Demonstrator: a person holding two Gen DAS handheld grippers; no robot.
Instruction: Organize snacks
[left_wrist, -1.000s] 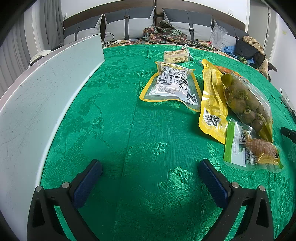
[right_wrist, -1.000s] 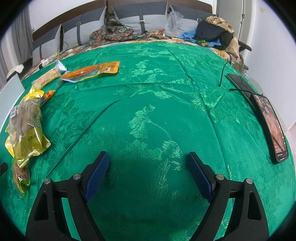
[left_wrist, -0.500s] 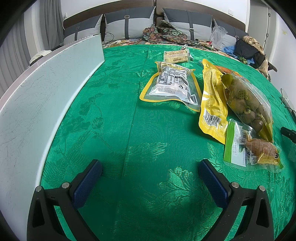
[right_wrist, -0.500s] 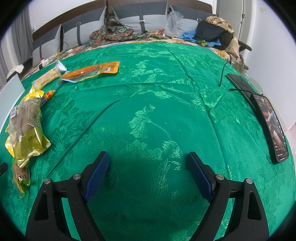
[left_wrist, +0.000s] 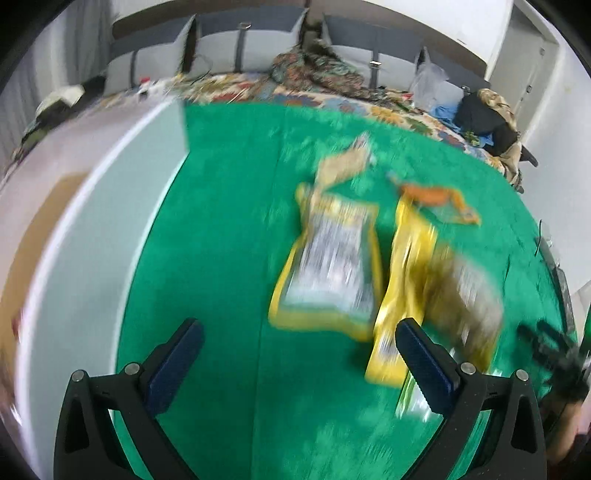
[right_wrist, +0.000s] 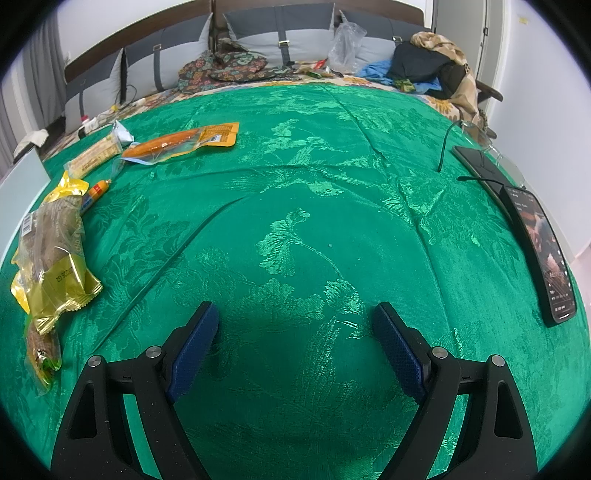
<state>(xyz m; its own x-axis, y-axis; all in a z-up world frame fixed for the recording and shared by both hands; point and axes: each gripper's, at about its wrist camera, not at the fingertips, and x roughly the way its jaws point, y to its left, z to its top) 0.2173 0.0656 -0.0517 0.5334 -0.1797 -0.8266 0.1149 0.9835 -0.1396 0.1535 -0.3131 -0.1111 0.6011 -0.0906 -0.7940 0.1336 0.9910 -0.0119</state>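
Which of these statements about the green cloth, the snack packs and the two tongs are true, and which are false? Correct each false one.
1. Both tongs, left and right, are open and hold nothing. True.
2. The orange snack pack lies in the white box. False: it lies on the green cloth.
3. A phone lies at the cloth's right edge. True.
4. The left tongs grip the yellow pack. False: they grip nothing.
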